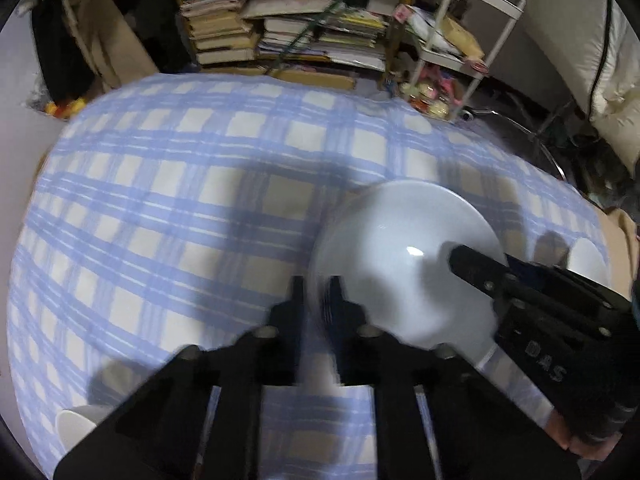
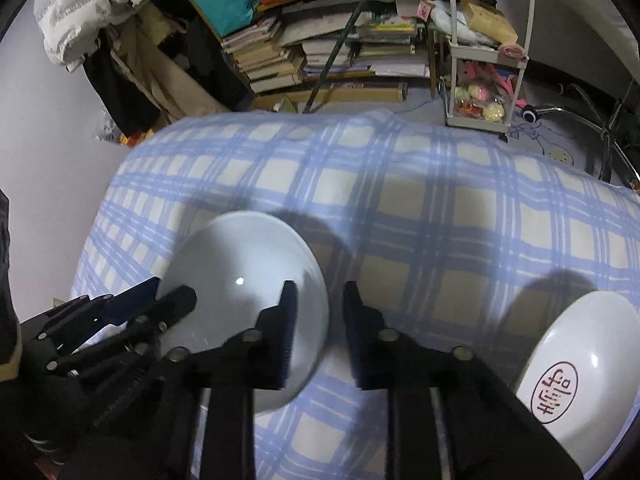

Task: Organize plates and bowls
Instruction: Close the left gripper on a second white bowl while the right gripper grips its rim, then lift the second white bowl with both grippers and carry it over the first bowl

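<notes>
A plain white plate point(image 1: 404, 256) is tilted above the blue checked cloth. Both grippers pinch its rim. My left gripper point(image 1: 318, 300) is shut on the rim's near edge, one finger on each side. My right gripper point(image 2: 320, 304) is shut on the opposite rim of the same plate point(image 2: 248, 280); its left finger point(image 2: 286, 308) lies over the plate's face. The right gripper also shows in the left wrist view point(image 1: 472, 268), the left gripper in the right wrist view point(image 2: 172, 300). A white dish with a red seal mark point(image 2: 576, 368) lies at the right.
The table's checked cloth point(image 1: 200, 200) spreads ahead. A white dish edge point(image 1: 76, 424) shows at lower left, another point(image 1: 588, 260) at right. Behind the table stand stacked books point(image 1: 288, 28), a white rack point(image 2: 484, 64) and hanging clothes.
</notes>
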`<state>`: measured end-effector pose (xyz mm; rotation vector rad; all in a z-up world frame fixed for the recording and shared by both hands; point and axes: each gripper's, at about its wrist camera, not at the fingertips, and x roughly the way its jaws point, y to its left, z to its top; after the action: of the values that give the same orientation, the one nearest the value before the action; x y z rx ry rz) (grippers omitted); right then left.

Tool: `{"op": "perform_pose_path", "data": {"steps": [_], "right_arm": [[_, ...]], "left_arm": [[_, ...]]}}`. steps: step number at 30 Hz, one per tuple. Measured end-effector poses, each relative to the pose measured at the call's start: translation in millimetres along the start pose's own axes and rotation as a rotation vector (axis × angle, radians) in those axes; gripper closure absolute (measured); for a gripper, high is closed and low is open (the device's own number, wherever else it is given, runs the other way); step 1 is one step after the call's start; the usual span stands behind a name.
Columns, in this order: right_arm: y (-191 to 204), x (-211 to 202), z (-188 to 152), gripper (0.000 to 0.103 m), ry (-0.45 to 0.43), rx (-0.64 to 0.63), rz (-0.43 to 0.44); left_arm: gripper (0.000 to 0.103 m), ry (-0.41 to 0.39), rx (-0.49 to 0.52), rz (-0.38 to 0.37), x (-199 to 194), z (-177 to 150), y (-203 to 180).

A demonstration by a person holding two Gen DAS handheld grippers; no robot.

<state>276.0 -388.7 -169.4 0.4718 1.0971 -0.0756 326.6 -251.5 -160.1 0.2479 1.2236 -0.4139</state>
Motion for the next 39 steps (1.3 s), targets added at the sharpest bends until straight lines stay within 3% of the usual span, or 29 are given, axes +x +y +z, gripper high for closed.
{"op": "perform_pose_path", "data": {"steps": [5,14,19,26,33,39], "right_arm": [[1,6,-3,0.092,0.019,0.001,-0.003],[6,0,-11,0.092,-0.009,0.005,-0.02],[11,-7,-16,0.092,-0.015,0.019,0.012],[29,-28,-30,0.092,-0.046,0.015,0.03],[54,-44,-40,0.092,-0.062,-0.026,0.035],[82,-62,-52,0.092,-0.079,-0.081,0.068]], "left_arm": [[0.095,-0.001,0.025,0.023,-1,1,-6],[0.095,0.021,0.005,0.013,-9,-6,-1],[0.095,0.024,-0.005,0.024,-19,-11,4],[0.095,0.003,-0.009,0.015,-49,-22,14],[0.094,-0.027,0.004,0.073,-82,-34,23],[0.094,-0.075,-0.042,0.082,-115,-55,47]]}}
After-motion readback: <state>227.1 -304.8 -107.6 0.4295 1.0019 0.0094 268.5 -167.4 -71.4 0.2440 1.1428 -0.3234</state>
